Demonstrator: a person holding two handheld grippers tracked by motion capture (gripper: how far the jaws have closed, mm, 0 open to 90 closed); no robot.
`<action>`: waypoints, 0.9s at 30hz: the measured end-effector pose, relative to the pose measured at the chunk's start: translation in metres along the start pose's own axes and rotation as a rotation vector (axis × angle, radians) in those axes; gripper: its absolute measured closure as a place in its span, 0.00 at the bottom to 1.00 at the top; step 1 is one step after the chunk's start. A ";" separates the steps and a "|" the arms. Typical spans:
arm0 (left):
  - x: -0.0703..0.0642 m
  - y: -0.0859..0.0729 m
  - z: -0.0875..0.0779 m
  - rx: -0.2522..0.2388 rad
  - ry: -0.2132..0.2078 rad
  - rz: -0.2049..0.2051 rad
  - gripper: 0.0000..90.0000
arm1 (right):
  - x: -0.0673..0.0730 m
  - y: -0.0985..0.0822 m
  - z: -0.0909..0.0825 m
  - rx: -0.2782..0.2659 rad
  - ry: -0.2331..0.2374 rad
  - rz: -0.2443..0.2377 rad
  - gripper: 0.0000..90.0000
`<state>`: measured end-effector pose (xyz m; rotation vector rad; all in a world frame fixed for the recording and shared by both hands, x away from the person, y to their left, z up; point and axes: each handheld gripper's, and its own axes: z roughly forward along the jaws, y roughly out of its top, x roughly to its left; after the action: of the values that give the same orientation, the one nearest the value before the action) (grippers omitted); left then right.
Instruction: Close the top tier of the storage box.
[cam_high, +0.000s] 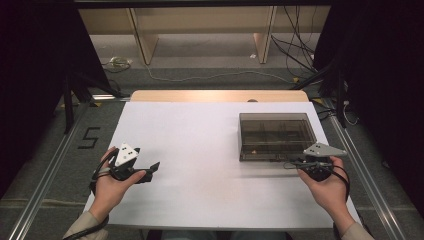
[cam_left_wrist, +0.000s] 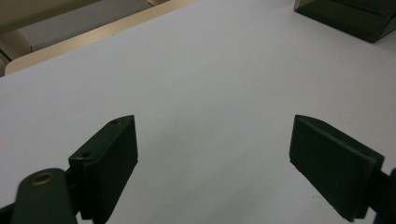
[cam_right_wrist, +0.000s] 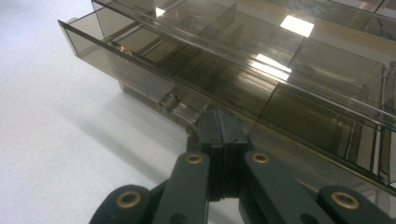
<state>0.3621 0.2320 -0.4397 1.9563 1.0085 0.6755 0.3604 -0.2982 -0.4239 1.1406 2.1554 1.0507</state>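
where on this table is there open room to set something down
The white tabletop is bare between the left tool and the smoky plastic box, and in front of the person. It is crowded at the box's near edge, where the right tool sits shut.

Glossy smoky plastic box (cam_right_wrist: 243, 60) — matt white tabletop (cam_high: 190, 150)
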 end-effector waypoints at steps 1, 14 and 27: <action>0.000 0.000 0.000 0.000 0.000 0.000 0.17 | 0.000 0.000 0.000 0.000 0.000 -0.002 1.00; 0.000 0.000 0.000 0.000 -0.002 -0.001 0.17 | -0.001 0.002 0.003 0.001 -0.006 -0.005 1.00; 0.000 0.000 0.000 0.002 -0.001 0.001 0.17 | -0.002 0.003 0.005 0.001 -0.009 -0.005 1.00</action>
<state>0.3621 0.2321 -0.4399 1.9587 1.0080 0.6745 0.3662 -0.2967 -0.4237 1.1381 2.1513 1.0405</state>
